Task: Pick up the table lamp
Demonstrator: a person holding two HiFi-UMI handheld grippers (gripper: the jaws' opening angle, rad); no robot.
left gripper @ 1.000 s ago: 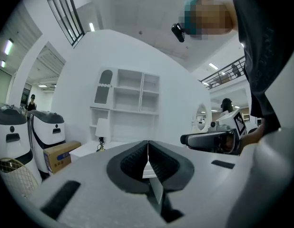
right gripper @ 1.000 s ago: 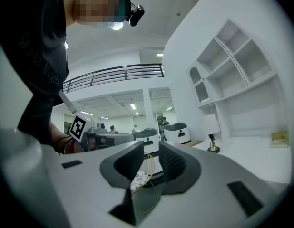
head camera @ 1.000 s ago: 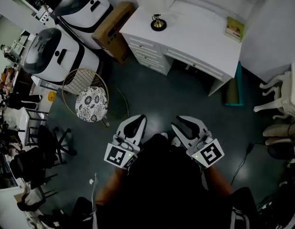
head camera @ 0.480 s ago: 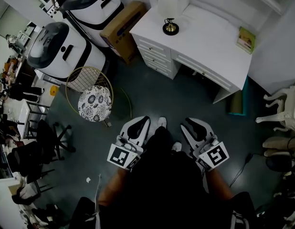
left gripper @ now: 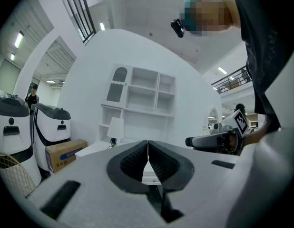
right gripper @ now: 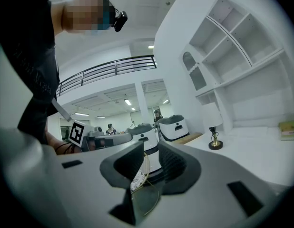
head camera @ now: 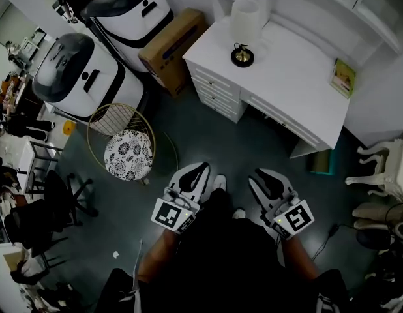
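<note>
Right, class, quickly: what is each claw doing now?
Left claw: closed, holding nothing.
Right claw: open, holding nothing.

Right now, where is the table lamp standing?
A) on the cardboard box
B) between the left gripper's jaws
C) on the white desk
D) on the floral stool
C: the table lamp stands on the white desk, near one end of it. The left gripper and right gripper are well short of it.
</note>
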